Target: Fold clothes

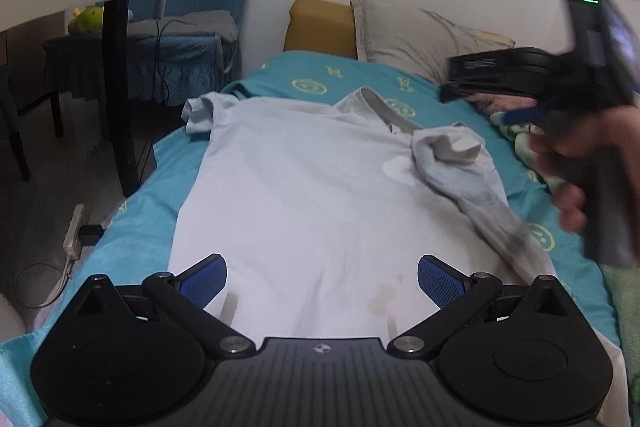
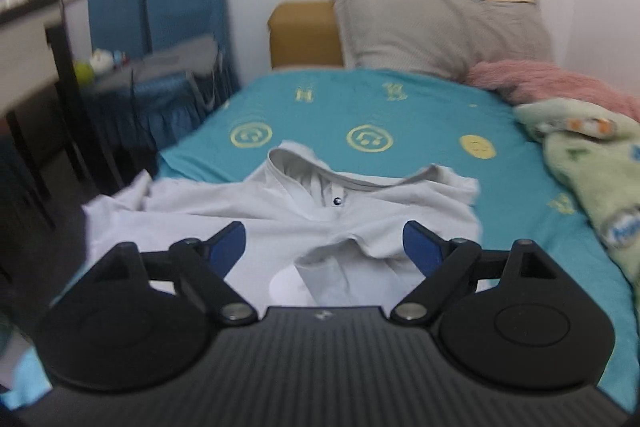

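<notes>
Both tools stand wide open with nothing between their blue pads: the left tool (image 1: 322,277) hovers low over the hem end of a pale grey shirt (image 1: 304,195), and the right tool (image 2: 324,247) hangs above the shirt's chest, just short of the collar (image 2: 304,163). In the left wrist view the right tool appears blurred at the right edge, gripped by a hand (image 1: 576,167), raised above the bed and clear of the cloth. That shirt lies spread lengthwise on a teal bedsheet (image 2: 400,107) printed with yellow smiley faces, collar toward the pillow (image 2: 436,27). Its right sleeve (image 1: 452,151) is turned inward and bunched over the body, while the left sleeve (image 1: 198,115) sits crumpled at the bed's left edge. A small dark button (image 2: 338,201) shows below the collar. Faint reddish stains (image 1: 384,297) mark the fabric near the hem. Pink and green blankets (image 2: 592,147) are heaped along the right side of the bed, and blue-covered chairs (image 2: 160,7) stand at the left.
</notes>
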`<state>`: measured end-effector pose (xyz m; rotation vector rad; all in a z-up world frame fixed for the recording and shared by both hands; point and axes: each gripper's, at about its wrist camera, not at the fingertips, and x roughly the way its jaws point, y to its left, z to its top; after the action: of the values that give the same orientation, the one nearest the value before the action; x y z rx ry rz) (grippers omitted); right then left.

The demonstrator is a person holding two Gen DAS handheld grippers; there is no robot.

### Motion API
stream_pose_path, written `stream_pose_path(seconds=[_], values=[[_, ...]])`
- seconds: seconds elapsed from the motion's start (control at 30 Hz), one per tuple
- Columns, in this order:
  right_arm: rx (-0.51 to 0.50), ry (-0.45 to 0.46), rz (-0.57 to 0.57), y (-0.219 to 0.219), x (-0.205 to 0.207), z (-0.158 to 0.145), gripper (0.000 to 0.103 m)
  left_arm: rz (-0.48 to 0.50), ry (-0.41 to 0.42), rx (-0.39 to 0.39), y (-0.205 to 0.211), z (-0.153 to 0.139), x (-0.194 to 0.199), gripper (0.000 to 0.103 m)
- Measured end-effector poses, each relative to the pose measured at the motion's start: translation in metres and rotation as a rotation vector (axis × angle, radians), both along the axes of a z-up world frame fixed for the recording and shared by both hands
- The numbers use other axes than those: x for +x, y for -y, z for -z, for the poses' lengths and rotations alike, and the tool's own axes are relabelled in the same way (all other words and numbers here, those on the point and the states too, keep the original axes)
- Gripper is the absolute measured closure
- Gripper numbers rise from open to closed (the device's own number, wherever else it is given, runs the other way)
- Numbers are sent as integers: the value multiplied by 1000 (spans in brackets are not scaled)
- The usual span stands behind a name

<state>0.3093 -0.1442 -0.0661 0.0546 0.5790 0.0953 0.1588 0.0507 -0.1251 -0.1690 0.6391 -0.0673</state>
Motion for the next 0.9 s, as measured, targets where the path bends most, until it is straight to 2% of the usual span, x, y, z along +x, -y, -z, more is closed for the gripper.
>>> stream_pose_path(seconds=[0.2, 0.3, 0.37, 0.53, 0.67, 0.8, 0.9], values=[[114, 27, 63, 31, -136, -37, 16, 38, 21, 33, 12, -9, -22, 0], [151, 34, 101, 46, -207, -48, 16, 53, 32, 60, 16, -15, -33, 0], [213, 55, 134, 62, -249, -51, 16, 63, 35, 77, 18, -18, -39, 0], [385, 174, 294, 117, -332, -42, 16, 170, -43, 7, 38, -13, -51, 0], [424, 202, 399, 154, -360, -34, 15, 257, -107, -52, 55, -9, -60, 7], [446, 204, 434, 172, -355, -28, 15, 343, -171, -111, 72, -4, -69, 11], [455, 193, 431, 177, -348, -22, 15, 408, -220, -155, 84, -1, -76, 19]])
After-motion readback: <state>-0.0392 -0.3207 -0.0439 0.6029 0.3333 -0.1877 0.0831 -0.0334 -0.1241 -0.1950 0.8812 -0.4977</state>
